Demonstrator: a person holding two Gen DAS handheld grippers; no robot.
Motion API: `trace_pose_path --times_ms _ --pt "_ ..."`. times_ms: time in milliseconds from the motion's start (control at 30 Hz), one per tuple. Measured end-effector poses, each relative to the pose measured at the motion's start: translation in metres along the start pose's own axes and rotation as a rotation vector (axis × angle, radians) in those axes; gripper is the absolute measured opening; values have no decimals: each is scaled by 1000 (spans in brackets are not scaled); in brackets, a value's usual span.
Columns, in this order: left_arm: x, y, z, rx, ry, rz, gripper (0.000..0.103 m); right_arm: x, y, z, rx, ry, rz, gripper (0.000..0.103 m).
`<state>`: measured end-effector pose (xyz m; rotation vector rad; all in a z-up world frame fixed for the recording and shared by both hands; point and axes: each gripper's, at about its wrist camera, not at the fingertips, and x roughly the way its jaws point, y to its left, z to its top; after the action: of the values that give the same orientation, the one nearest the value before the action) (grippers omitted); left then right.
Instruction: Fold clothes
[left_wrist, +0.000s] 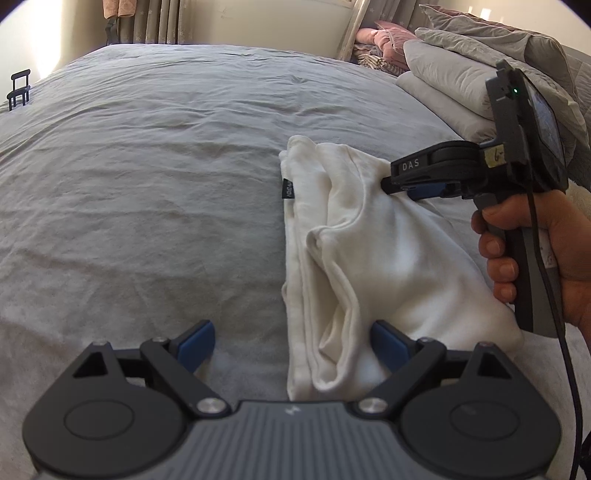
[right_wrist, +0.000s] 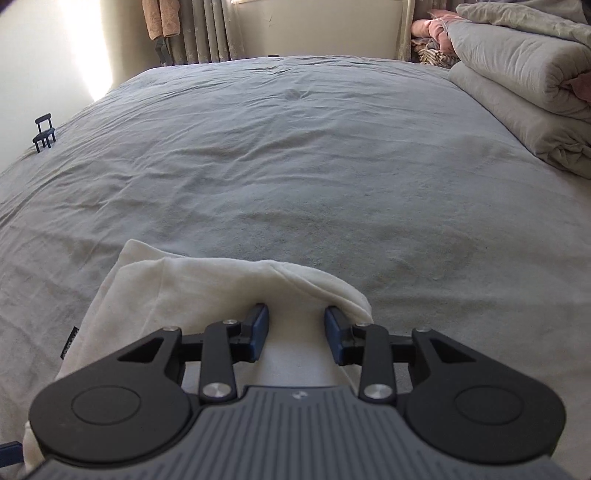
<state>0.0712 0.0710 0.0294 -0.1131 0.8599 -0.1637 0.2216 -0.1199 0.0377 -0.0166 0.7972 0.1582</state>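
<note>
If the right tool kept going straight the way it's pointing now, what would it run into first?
Most likely the white garment: the right tool points down with that cloth bunched between and just ahead of its open fingers. Past the fold lies only the grey bedsheet. Depth is hard to judge here.

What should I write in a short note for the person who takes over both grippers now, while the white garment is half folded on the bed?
Left gripper: open, holding nothing, its fingers straddling the near end of the white garment.
Right gripper: partly open over the garment's far fold; the fingers do not press the cloth.
Garment: on the grey bedsheet, folded lengthwise into a loose strip, black tag at its left edge.
Done: lengthwise fold.
Left: probably smooth the bunched layers and fold end to end.
</note>
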Motion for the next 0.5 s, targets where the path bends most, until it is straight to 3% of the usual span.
trace_pose_path --times_ms 100,233,300,433,500 --pt "0 0 1 2 4 -4 92 -1 0 5 -2 7 -14 35" --pt "-1 7 6 -15 30 -38 92 -40 -6 -1 184 -48 99 40" --pt "-2 10 9 -27 38 -48 91 -55 7 -9 162 -48 177 40" --pt "-10 11 12 -16 23 -38 89 -67 44 -26 34 -34 187 40" --pt "-13 12 12 2 12 -15 89 -61 57 -34 33 -16 204 41"
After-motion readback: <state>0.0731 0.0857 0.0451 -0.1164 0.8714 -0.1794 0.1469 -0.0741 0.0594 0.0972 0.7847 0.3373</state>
